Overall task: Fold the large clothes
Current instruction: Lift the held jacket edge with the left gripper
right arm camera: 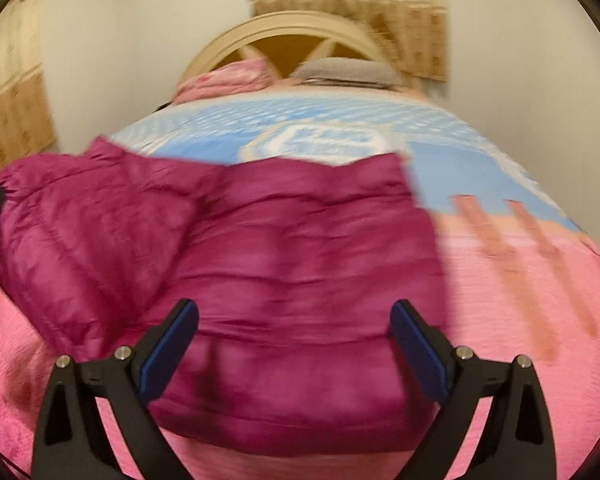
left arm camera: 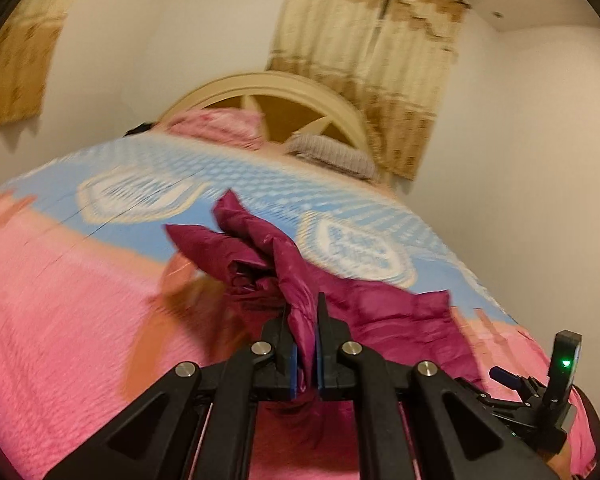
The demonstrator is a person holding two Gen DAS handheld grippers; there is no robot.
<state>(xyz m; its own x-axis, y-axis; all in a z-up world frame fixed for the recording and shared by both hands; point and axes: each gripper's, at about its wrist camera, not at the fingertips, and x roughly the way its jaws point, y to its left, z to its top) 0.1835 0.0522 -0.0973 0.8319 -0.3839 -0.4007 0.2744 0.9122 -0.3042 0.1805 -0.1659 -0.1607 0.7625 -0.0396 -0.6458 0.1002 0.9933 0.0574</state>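
A magenta padded jacket (right arm camera: 292,248) lies on the bed with its pink and blue cover (right arm camera: 520,264). My left gripper (left arm camera: 303,312) is shut on a bunched part of the jacket (left arm camera: 260,248), which rises crumpled above the jaws, lifted off the bed. My right gripper (right arm camera: 294,316) is open and empty, its blue-padded fingers (right arm camera: 172,344) spread wide just above the jacket's near edge. The right gripper's body (left arm camera: 540,392) shows at the lower right of the left wrist view. Both views are blurred by motion.
A curved wooden headboard (right arm camera: 300,28) stands at the far end with a pink pillow (right arm camera: 228,80) and a grey pillow (right arm camera: 348,70). Beige curtains (left arm camera: 364,64) hang behind on white walls. The bed's right edge (left arm camera: 480,280) falls off beside the wall.
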